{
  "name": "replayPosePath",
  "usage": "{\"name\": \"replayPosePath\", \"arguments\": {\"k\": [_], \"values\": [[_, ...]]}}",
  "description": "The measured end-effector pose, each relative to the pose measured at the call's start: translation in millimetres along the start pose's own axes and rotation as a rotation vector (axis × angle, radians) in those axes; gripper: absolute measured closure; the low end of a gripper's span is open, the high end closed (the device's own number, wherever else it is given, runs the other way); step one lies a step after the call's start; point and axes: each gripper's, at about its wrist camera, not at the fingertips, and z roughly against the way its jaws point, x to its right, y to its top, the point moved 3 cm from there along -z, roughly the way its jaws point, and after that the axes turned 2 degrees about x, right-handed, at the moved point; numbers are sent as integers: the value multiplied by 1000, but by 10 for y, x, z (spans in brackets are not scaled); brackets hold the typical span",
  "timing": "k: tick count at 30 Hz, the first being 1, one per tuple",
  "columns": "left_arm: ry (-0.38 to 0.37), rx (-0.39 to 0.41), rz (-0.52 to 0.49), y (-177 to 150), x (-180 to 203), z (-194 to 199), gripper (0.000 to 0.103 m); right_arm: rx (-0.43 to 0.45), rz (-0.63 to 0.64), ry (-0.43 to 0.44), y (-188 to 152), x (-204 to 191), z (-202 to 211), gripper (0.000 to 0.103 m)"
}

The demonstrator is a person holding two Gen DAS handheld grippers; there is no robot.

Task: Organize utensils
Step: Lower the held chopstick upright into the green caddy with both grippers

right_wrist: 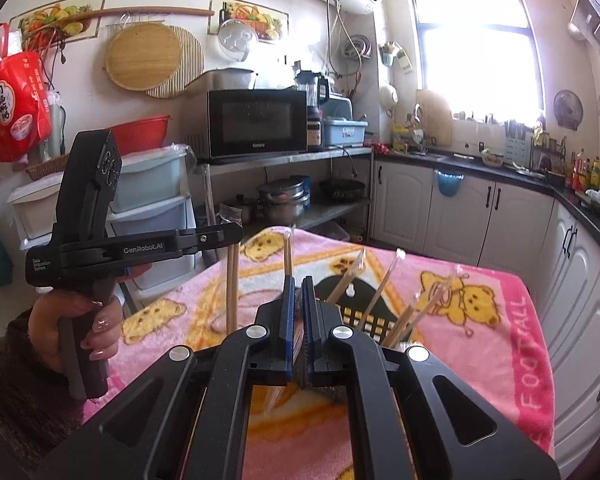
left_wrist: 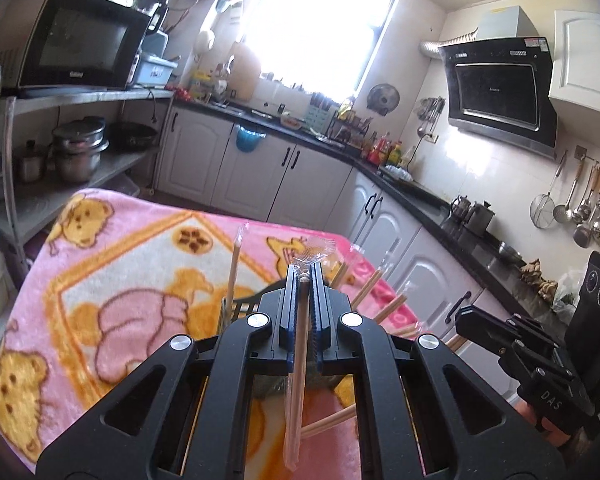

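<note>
A pink blanket [right_wrist: 480,344] with yellow bears and orange borders fills the lower frame. Pale wooden chopsticks [right_wrist: 232,288] stand in a black holder [right_wrist: 376,320]. The black gripper's fingers [left_wrist: 290,304] carry blue pads. Upper left hangs a red bag [right_wrist: 18,108].

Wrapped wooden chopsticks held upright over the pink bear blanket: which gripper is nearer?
Left. The left gripper clamps the wrapped wooden chopsticks; the right gripper sits apart to their right, by the black slotted holder.

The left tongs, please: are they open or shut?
Shut: the left tongs pinch a wrapped chopstick pair hanging between the blue pads.
</note>
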Motion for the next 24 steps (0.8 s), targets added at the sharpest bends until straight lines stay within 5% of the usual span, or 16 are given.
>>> {"name": "replayPosePath", "arguments": {"k": [24], "values": [[28,179,-53,818,294,0,100,183,20,-58,798,271,90,99]]}}
